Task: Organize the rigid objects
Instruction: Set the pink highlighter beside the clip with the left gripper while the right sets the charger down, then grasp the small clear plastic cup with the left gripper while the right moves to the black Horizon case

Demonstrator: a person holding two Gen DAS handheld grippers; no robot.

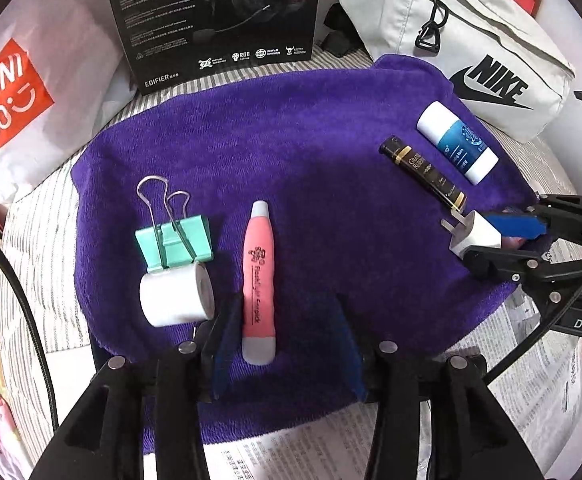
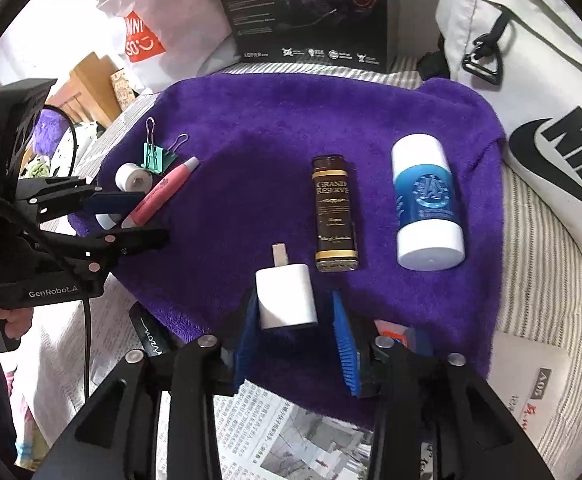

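On a purple towel (image 1: 291,140) lie a mint binder clip (image 1: 175,244), a white tape roll (image 1: 175,296), a pink pen (image 1: 257,280), a dark Grand Reserve tube (image 2: 335,216) and a white-and-blue bottle (image 2: 429,204). My left gripper (image 1: 287,304) is open around the pen's lower end. The pen lies close to the left finger, with a gap to the right one. A white plug charger (image 2: 287,298) rests on the towel between the blue pads of my right gripper (image 2: 295,300). That gripper is open: a gap shows beside the right pad.
A black Edifier box (image 1: 215,20) stands behind the towel. A white Miniso bag (image 1: 11,92) lies at the back left and a white Nike bag (image 1: 471,40) at the back right. Newspaper (image 1: 291,452) covers the near side. A hand (image 2: 11,320) holds the left gripper's handle.
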